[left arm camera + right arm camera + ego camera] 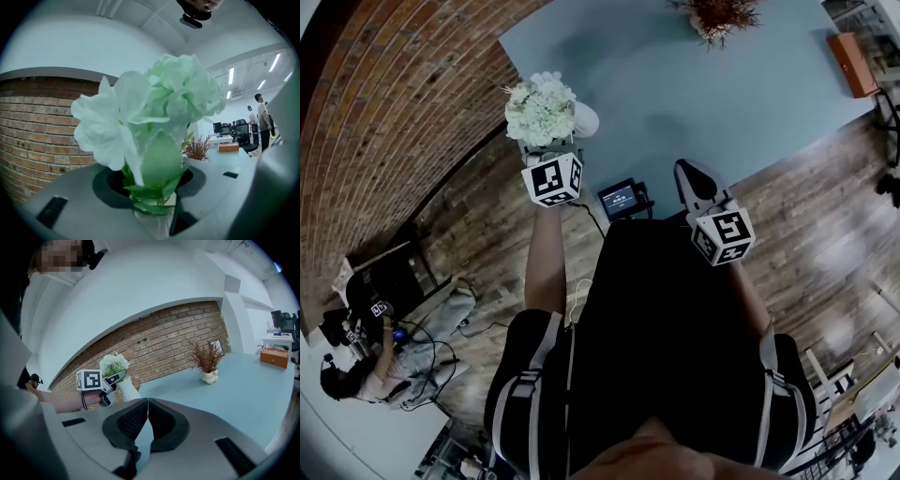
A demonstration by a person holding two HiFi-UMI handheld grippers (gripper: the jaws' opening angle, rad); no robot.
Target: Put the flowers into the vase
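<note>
Flowers (pixel 541 108), one white-green bunch, sit clamped in the left gripper (pixel 151 192) beside one white vase (pixel 585 119) at the table's (pixel 722 103) near left; the right gripper (pixel 147 414) is closed, empty.

No legible txt or nos. anywhere; small screen (pixel 620 199) display too blurry to read.

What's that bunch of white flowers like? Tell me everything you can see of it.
The flowers are a small bunch of white and pale green blooms, artificial-looking, with green leaves beneath. The left hand-held gripper is closed on the stems, holding the bunch upright by the near corner of the table, right beside a white vase. Whether the stems have entered the vase can't be made out.
</note>
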